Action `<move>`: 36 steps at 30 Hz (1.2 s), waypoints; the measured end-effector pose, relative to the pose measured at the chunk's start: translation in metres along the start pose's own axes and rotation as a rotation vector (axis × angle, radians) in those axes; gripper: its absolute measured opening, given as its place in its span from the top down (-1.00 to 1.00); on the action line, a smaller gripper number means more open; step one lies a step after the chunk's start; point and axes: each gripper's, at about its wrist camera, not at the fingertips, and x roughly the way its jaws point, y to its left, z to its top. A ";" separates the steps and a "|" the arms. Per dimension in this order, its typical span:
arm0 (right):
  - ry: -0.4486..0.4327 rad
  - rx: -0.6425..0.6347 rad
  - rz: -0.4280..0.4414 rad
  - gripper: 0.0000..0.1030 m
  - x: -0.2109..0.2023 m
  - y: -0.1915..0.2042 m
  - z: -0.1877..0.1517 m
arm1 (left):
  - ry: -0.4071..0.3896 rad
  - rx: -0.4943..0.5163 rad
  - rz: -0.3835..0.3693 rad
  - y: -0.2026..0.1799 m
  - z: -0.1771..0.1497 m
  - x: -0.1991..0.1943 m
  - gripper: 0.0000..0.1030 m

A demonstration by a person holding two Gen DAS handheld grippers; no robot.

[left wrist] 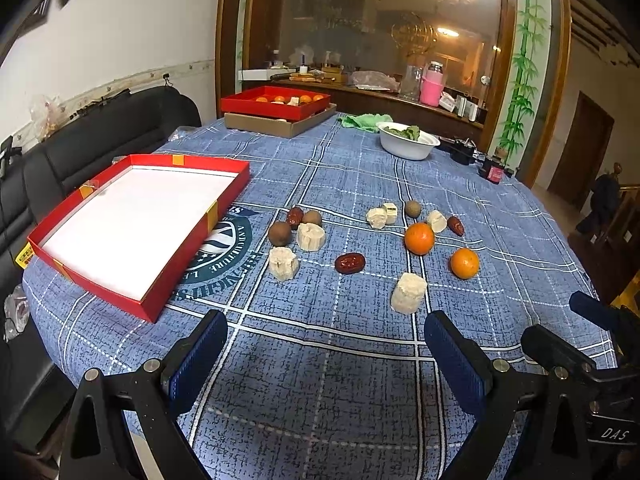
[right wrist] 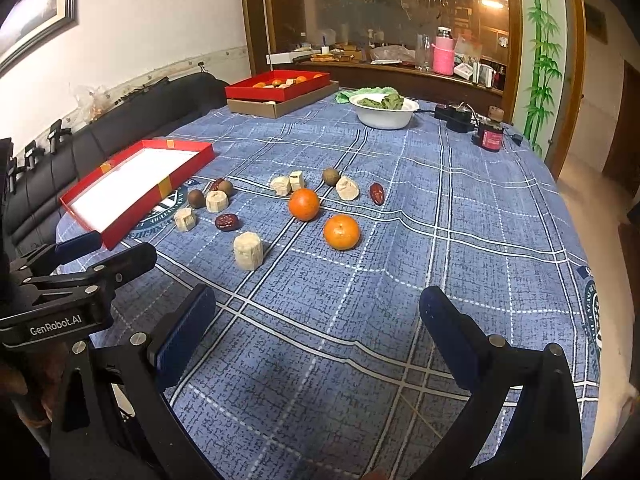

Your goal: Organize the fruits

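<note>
An empty red tray with a white floor lies on the left of the blue checked tablecloth. Loose fruit is scattered beside it: two oranges, red dates, brown round fruits and several pale cut chunks. My left gripper is open and empty above the near cloth. My right gripper is open and empty, to the right of the left one, which shows in its view.
A second red tray holding oranges sits on a cardboard box at the far end. A white bowl with greens, a green cloth and small black devices stand at the back right. A black sofa runs along the left.
</note>
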 end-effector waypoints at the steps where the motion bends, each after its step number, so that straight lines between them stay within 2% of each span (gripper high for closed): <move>1: 0.001 0.002 0.001 -0.99 0.001 0.000 0.000 | 0.002 0.002 0.000 -0.001 0.000 0.001 -0.91; 36: 0.001 0.006 0.007 -0.99 0.000 -0.001 -0.003 | -0.002 0.006 0.002 -0.002 -0.002 -0.002 -0.91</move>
